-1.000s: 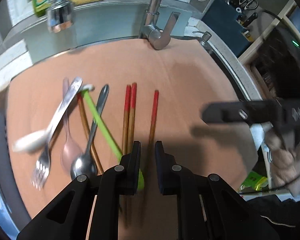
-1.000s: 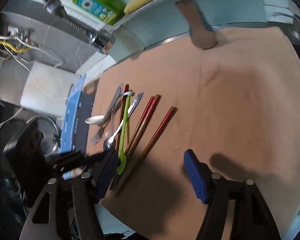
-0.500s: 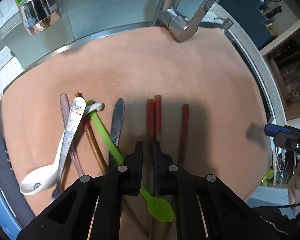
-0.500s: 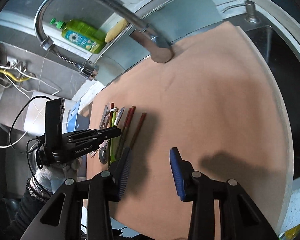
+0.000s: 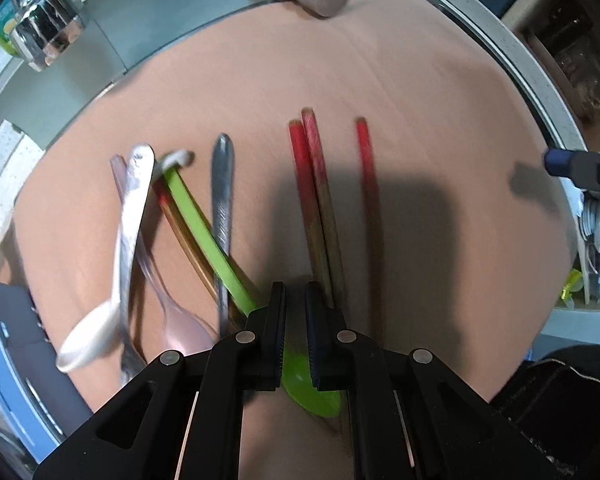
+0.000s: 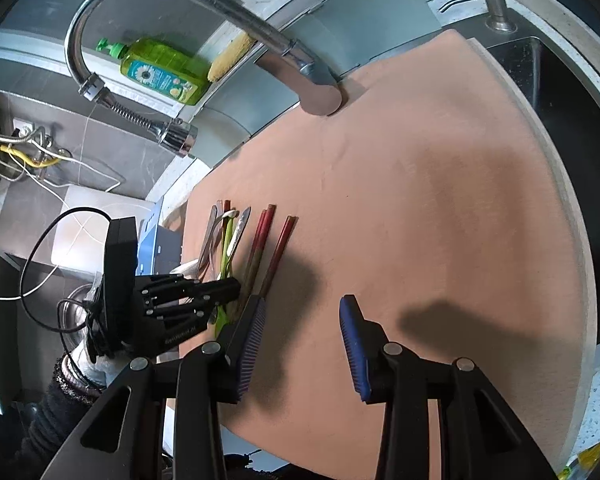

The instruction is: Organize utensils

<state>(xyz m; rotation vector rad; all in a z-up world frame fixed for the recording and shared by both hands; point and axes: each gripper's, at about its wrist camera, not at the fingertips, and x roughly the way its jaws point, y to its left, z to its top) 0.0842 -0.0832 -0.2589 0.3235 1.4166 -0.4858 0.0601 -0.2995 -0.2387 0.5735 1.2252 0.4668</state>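
Utensils lie in a loose row on a tan mat (image 5: 420, 80). From the left: a white spoon (image 5: 96, 332), a steel fork (image 5: 134, 208), a pink spoon (image 5: 172, 304), a steel spoon (image 5: 222, 196), a green spoon (image 5: 204, 232), a pair of red-tipped chopsticks (image 5: 314, 184) and a single one (image 5: 368, 176). My left gripper (image 5: 294, 324) hovers over the green spoon's bowl, its jaws nearly closed with a narrow gap and nothing between them. My right gripper (image 6: 302, 320) is open and empty above the mat, right of the chopsticks (image 6: 260, 240).
A chrome faucet (image 6: 228, 28) arches over the mat's far edge, its spray head (image 5: 46, 36) hanging at the left. A green soap bottle (image 6: 160, 70) and a sponge stand behind. A blue-rimmed rack (image 5: 4, 344) sits left of the mat. A sink opening (image 6: 560, 92) lies right.
My left gripper has moved forward and lower over the green spoon's bowl, its jaws closing a little. My right gripper has drawn back to the mat's right side.
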